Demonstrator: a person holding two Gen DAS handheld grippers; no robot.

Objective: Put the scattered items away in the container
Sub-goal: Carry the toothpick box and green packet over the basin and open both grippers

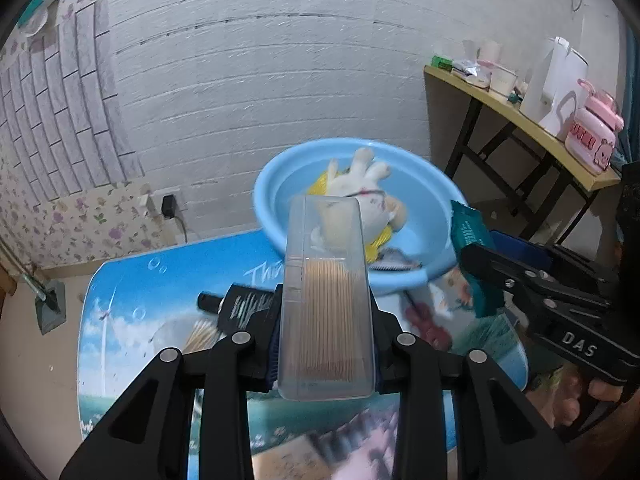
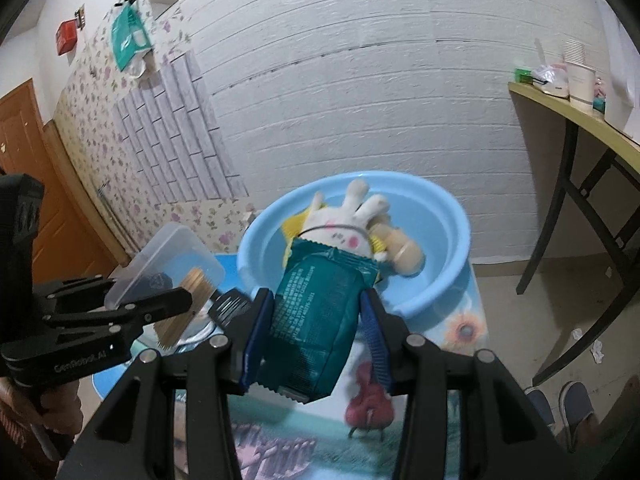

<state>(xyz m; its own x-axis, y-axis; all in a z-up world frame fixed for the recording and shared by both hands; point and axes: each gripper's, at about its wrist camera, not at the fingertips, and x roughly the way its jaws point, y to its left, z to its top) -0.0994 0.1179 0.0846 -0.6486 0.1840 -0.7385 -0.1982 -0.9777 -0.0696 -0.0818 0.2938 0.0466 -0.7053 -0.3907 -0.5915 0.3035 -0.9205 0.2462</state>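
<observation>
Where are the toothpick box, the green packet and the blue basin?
toothpick box (image 1: 326, 312), left wrist view, clear front face.
green packet (image 2: 316, 320), right wrist view, printed middle.
blue basin (image 2: 448, 248), right wrist view, bare inner wall.

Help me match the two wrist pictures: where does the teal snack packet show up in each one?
Left wrist view: teal snack packet at right of centre, held in the right gripper.
Right wrist view: packet at centre, between that gripper's pads.
Shared landmark: the blue basin with the plush toy behind the packet.
</observation>
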